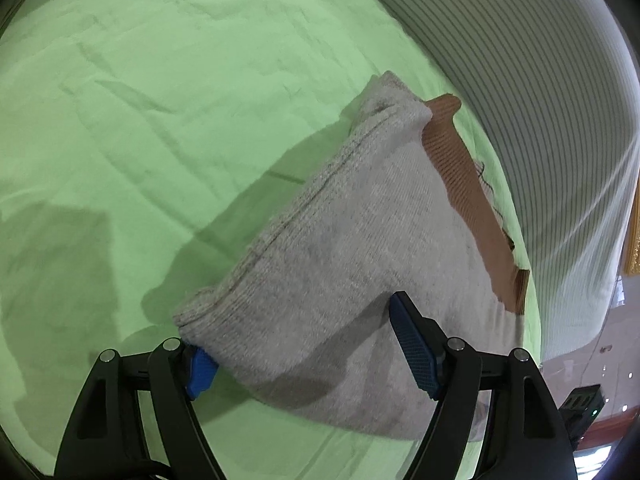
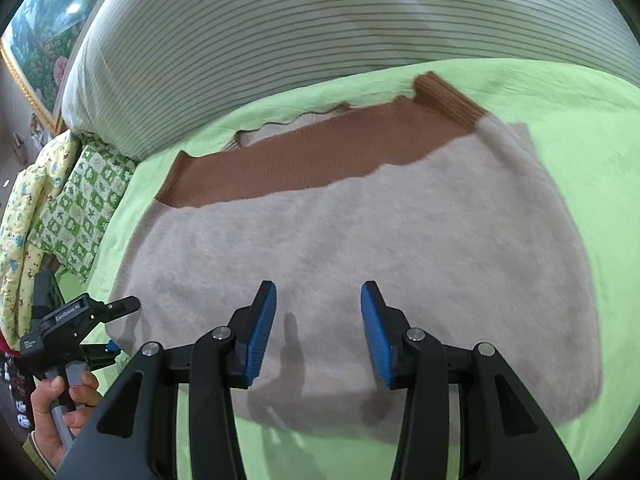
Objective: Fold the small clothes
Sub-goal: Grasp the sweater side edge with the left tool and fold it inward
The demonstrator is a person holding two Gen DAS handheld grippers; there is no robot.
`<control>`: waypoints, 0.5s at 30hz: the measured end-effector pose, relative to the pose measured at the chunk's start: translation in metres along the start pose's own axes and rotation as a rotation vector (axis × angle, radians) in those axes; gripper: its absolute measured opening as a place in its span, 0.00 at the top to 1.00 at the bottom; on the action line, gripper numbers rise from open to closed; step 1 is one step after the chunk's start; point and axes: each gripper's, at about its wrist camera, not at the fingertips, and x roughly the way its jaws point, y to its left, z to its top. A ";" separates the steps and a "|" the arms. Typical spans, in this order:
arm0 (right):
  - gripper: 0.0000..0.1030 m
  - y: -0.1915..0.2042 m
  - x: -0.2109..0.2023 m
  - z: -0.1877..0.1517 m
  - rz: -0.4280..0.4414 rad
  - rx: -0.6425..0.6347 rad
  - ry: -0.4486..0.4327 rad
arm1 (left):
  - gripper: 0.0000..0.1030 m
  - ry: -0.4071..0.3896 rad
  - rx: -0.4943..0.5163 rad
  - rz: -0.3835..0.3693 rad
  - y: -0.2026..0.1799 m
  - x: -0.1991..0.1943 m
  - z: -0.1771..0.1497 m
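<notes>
Grey knit garment [image 2: 360,248] w/ brown trim lies folded on the green sheet [image 1: 160,120]. Left gripper [image 1: 308,344] is spread around its corner; right gripper [image 2: 318,332] is released above it (nothing grasped). Next fold prob. calls for an edge to be pinched.

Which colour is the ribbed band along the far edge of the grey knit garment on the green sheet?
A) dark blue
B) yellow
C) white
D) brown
D: in the right wrist view the ribbed band along the far edge of the grey garment is brown, and the left wrist view shows the same brown strip.
</notes>
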 end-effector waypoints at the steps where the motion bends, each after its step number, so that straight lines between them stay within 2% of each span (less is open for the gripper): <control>1: 0.56 0.004 0.004 0.003 0.021 -0.012 0.010 | 0.27 -0.004 0.000 0.001 -0.001 0.000 0.000; 4: 0.65 0.017 0.016 0.010 0.074 -0.042 0.018 | 0.40 -0.020 0.010 0.009 -0.003 0.001 0.000; 6: 0.72 0.021 0.025 0.011 0.053 -0.065 0.032 | 0.64 -0.019 0.025 0.004 -0.005 0.002 0.002; 8: 0.81 0.018 0.042 0.009 0.009 -0.068 0.082 | 0.77 -0.014 0.055 -0.003 -0.011 0.001 0.002; 9: 0.85 0.016 0.055 0.005 -0.029 -0.080 0.128 | 0.81 -0.018 0.071 -0.005 -0.014 -0.001 0.002; 10: 0.85 0.015 0.061 0.001 -0.034 -0.089 0.141 | 0.82 -0.025 0.088 -0.014 -0.019 -0.005 0.001; 12: 0.86 0.013 0.062 -0.002 -0.025 -0.097 0.114 | 0.84 -0.042 0.128 -0.043 -0.031 -0.015 -0.001; 15: 0.86 0.012 0.063 -0.001 -0.021 -0.081 0.122 | 0.85 -0.069 0.225 -0.096 -0.064 -0.030 -0.007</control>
